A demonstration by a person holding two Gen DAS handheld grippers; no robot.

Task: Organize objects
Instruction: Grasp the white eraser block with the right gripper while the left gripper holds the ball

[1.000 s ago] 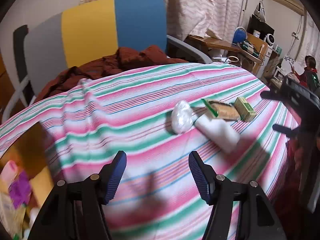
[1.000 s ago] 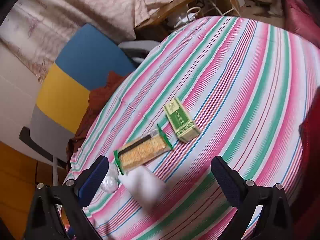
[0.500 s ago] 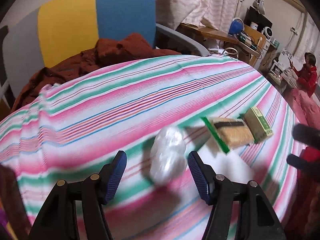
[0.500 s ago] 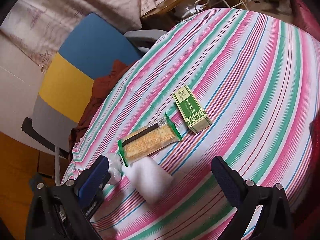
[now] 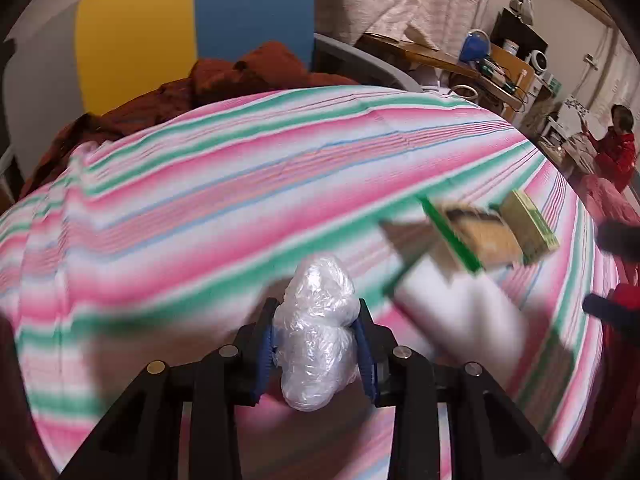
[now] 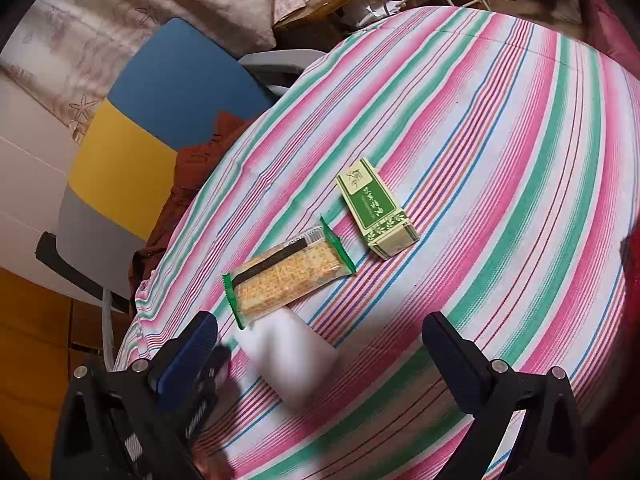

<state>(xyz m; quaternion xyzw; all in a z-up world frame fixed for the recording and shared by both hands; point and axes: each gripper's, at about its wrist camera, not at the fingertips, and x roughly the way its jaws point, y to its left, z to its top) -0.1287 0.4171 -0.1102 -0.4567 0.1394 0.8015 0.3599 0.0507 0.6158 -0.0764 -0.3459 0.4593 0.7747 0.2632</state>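
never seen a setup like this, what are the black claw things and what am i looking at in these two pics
They are hand-held grippers, one in each of a person's hands, with no robot arm. Each carries a fisheye camera looking forward along its jaws, so one picture is from the left gripper and one from the right gripper. Below is a table under a striped cloth. On it lie a cracker pack, a green box and a blurry white block. The left jaws are shut on a crumpled plastic bag. The right jaws are open and hold nothing.
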